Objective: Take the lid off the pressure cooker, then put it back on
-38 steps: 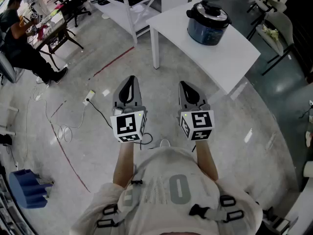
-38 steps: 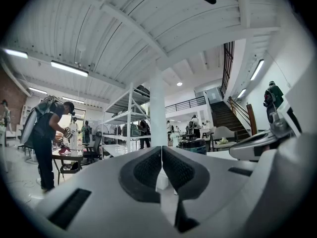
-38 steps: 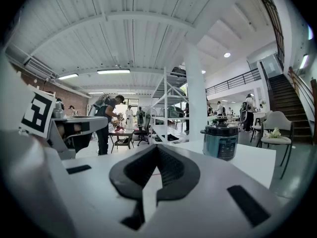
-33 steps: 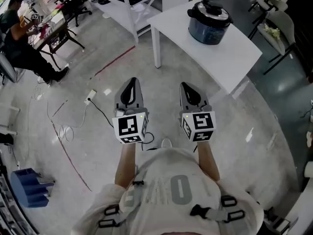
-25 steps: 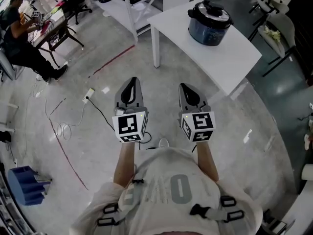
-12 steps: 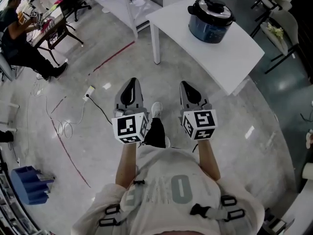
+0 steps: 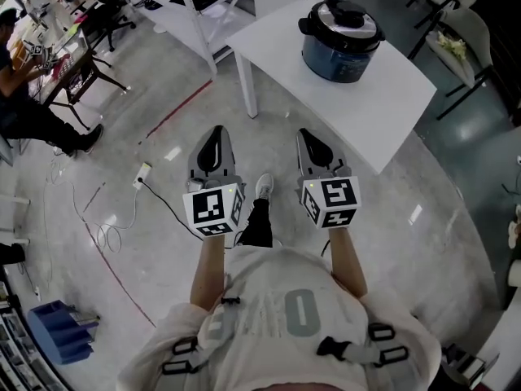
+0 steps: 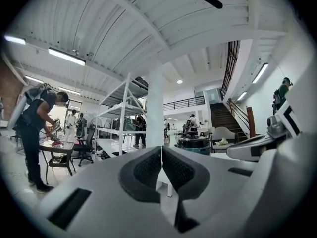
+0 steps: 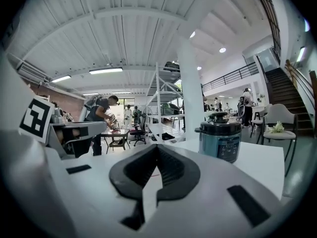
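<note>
A dark blue pressure cooker point(image 7: 340, 41) with its silver-and-black lid point(image 7: 343, 15) on stands on a white table point(image 7: 383, 96), ahead of me and a little to the right. It also shows upright in the right gripper view as the pressure cooker point(image 9: 220, 137), and small and far off as the pressure cooker point(image 8: 192, 143) in the left gripper view. My left gripper point(image 7: 213, 142) and right gripper point(image 7: 312, 146) are held side by side over the floor, well short of the table. Both are shut with nothing between the jaws.
A white shelving rack point(image 7: 191, 6) stands left of the table. A person works at a dark desk point(image 7: 69, 59) at far left. A power strip and cables point(image 7: 142, 173) lie on the floor. White chairs point(image 7: 452, 35) stand beyond the table at right. A blue object point(image 7: 61, 332) sits lower left.
The table and cooker have come nearer and shifted left in the head view. A leg and white shoe have swung forward between the grippers. Both grippers stay shut.
</note>
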Demonstrator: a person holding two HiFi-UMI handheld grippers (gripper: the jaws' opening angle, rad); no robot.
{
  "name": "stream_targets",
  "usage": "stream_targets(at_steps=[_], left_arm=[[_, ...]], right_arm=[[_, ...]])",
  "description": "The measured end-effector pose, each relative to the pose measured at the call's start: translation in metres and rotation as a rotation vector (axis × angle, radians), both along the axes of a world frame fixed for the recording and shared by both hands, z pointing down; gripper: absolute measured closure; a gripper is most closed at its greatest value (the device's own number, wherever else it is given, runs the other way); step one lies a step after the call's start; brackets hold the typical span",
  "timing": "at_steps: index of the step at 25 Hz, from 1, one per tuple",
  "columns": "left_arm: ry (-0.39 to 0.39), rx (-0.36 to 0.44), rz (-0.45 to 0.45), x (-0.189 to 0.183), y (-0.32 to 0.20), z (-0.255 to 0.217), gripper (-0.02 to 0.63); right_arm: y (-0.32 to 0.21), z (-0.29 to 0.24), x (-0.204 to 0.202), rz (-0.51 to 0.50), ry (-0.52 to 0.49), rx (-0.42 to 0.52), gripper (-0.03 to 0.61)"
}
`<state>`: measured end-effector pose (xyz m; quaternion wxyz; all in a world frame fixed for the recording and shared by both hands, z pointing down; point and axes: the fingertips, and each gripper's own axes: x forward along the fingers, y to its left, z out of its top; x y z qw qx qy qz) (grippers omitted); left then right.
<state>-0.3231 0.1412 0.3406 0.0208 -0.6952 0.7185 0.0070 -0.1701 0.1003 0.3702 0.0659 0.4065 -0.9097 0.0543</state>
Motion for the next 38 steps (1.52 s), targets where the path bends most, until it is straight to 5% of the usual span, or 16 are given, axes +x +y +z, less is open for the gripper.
stream_targets(at_steps=[18,35,36,37,38], left_arm=[[-0.004,0.066,0.074,-0.075,-0.240,-0.043,0.594],[0.043,0.058,0.083,-0.079,-0.272,-0.041,0.593],[0.062,0.059,0.107,-0.078,-0.273,-0.043,0.580],[0.087,0.060,0.140,-0.075,-0.275,-0.044,0.452],[0.112,0.061,0.171,-0.073,-0.278,-0.044,0.256]], right_arm=[[-0.234,-0.033,-0.081,0.063,-0.014,0.026,0.569],[-0.273,-0.038,-0.087,0.075,-0.043,0.002,0.569],[-0.272,-0.037,-0.090,0.042,-0.044,-0.004,0.548],[-0.271,-0.036,-0.095,-0.002,-0.045,-0.012,0.387],[-0.272,-0.035,-0.100,-0.040,-0.047,-0.020,0.187]])
